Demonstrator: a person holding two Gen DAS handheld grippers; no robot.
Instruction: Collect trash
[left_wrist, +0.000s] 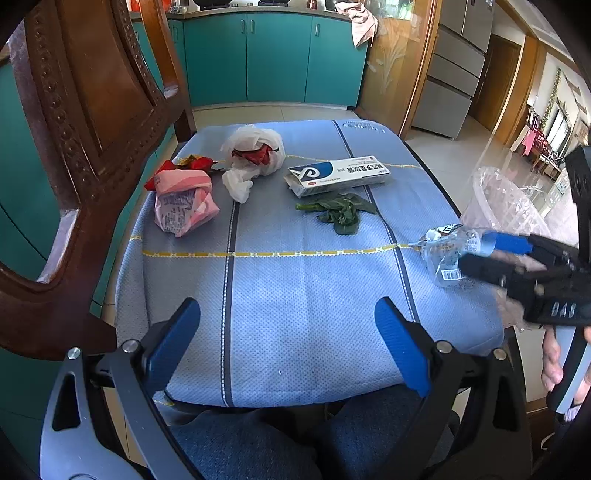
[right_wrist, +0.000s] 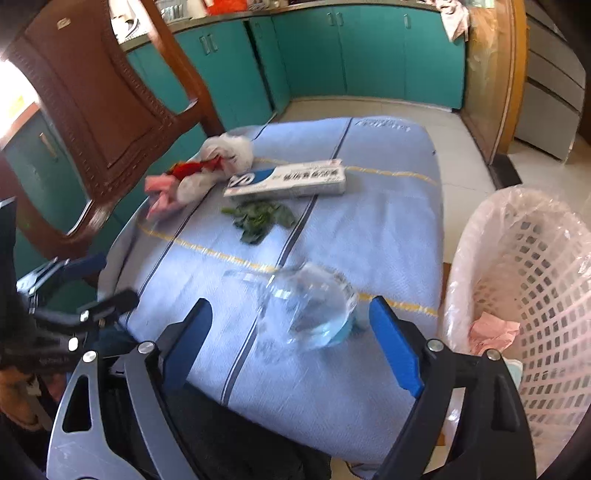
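Right gripper: fingers spread wide, low in the right wrist frame. A crumpled clear plastic wrapper sits between them, nearer the right-hand finger, just over the bench's near right edge. Blurred; cannot tell whether either pad touches it. In the left wrist view the same wrapper shows at right centre, at the tips of the right gripper, with a barcode label visible.

Left gripper: fingers spread apart, nothing between them, over the near edge of the bench.

Bench: covered by a light blue cloth with dark stripes and yellow lines. Upper left of the left wrist frame: a pink printed wrapper, a red and gold scrap just behind it, and a white plastic bag with something red inside. Centre: a blue-and-white medicine box, with wilted green leaves just in front of it.

Right edge of the right wrist frame: a white lattice trash basket with a clear liner, beside the bench, holding a pink crumpled paper.

Room: carved wooden chair back at left, teal cabinets along the top, pale floor tiles.
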